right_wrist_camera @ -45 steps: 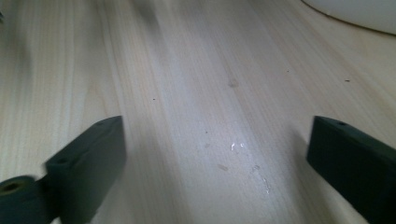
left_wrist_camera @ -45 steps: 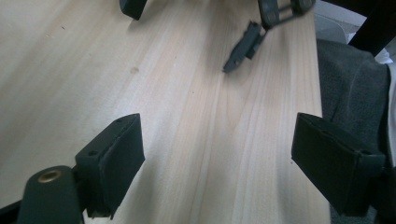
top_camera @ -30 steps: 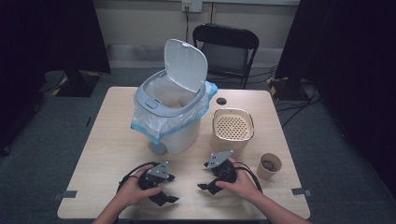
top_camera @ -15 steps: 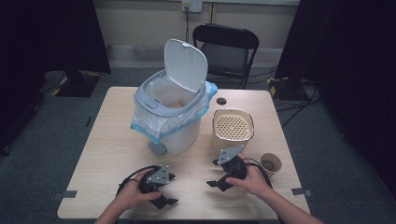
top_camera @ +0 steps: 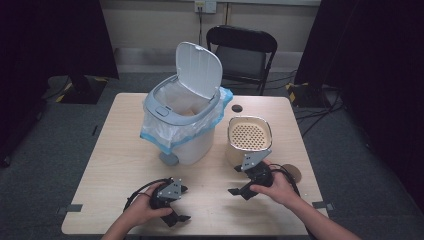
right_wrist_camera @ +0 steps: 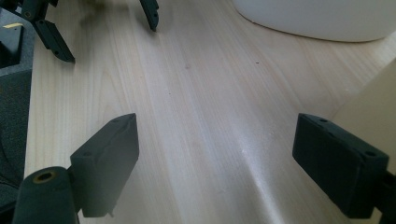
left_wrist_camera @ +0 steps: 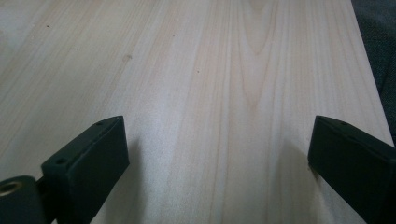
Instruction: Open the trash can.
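Left hand-held gripper: near front edge of table, jaws just opened, nothing between, readied. Right hand-held gripper: released, empty, beside cream strainer canister toward the right edge, likely its target. Lidded bin: centre-back, open to receive.

Pale wood with fine straight grain and a smooth, faintly sheened finish is seen across the counter under both claws. The left claw and the right claw are made of matt black plastic with a slightly grainy surface. Just beside the right claw, a cream container of matt plastic with a perforated top is seen. Beyond the claws, a bin of smooth grey-white plastic is lined with a thin, crinkled, translucent blue-edged bag.
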`<state>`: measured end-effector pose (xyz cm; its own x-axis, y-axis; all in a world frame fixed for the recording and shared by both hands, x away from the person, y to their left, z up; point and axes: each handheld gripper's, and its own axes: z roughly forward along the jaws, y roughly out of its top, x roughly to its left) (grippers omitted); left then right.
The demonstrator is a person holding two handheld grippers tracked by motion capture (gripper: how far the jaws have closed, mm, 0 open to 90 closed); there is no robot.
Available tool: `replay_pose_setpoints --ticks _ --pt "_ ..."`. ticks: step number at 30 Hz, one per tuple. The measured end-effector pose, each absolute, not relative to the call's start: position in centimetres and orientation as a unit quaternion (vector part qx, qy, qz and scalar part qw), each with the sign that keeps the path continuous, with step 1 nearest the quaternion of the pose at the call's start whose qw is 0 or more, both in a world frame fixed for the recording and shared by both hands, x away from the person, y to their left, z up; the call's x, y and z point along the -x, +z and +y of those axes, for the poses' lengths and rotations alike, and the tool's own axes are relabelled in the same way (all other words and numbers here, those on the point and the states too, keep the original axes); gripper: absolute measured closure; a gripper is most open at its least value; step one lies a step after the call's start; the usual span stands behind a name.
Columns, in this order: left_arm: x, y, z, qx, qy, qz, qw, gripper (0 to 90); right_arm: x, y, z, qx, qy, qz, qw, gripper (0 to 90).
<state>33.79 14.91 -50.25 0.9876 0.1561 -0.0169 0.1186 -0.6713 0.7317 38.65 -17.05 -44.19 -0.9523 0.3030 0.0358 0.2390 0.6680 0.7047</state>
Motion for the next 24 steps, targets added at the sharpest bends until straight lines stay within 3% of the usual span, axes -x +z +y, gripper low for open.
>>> replay_pose_setpoints --ticks 24 --pt "-33.8 -50.3 14.8 -0.918 0.021 0.07 0.391 0.0 -39.1 -41.1 -19.8 -0.152 0.371 0.915 0.049 14.2"
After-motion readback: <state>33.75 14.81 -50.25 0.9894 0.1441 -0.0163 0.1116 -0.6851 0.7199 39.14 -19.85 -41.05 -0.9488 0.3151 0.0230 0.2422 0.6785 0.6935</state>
